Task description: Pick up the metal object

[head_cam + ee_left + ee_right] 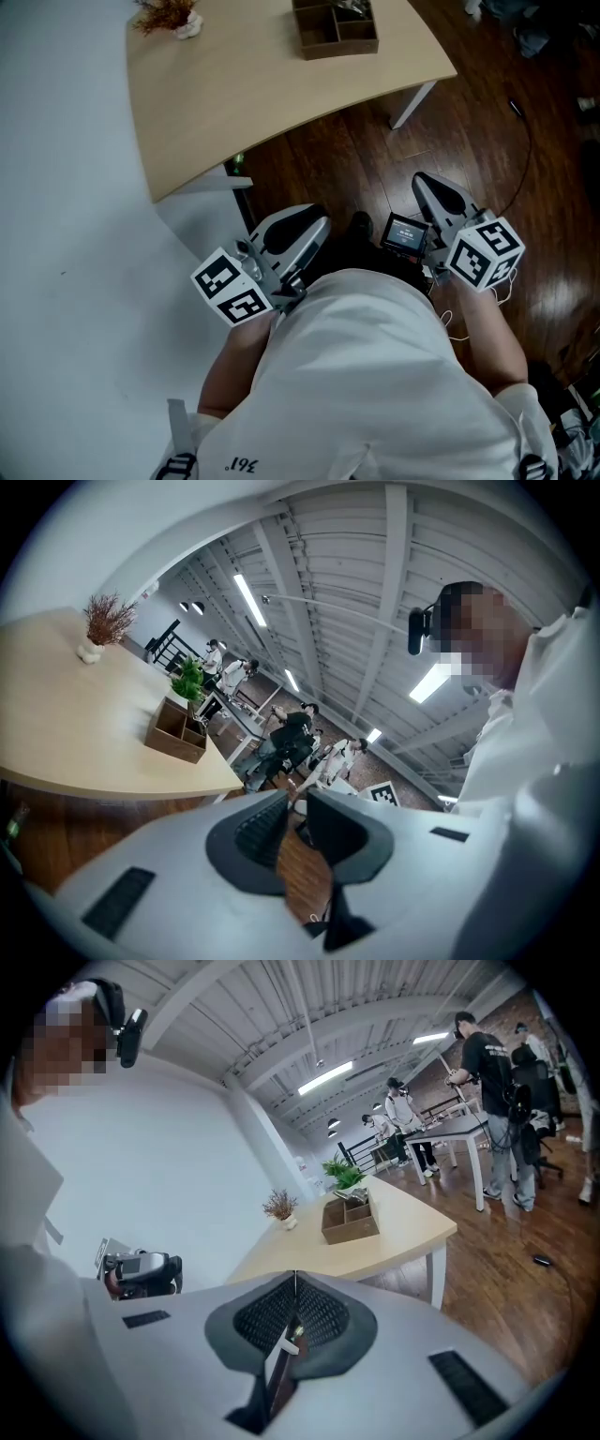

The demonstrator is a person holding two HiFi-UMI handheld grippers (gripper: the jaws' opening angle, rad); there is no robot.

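White shirt (375, 375) is filling the bottom of the head view, and both tools are hanging close against it, well apart from the work. The left hand-held gripper (298, 803) is sitting released, its jaws parted, with only dark wooden floor (487, 122) showing through the gap. The right hand-held gripper (295, 1277) is resting clenched, its pads meeting at the tips with nothing between them.

The metal object (352, 8) is lying, as far as can be made out, in the far compartment of the wooden box (319, 44), which is standing on the pale bench (244, 94). Only a grey glint is showing at the top edge of the head view, too small to tell its shape. A dried plant (167, 14) is standing at the bench's other end, well clear of the box.

Being metal, the thing is probably stiff, smooth and heavy for its size, so it is likely to slide between rubber pads unless it is squeezed firmly. The box walls are crowding it, so coming down from above and closing across its narrowest part, near the middle, looks safest. A grip near one end risks it tipping or scraping the divider.
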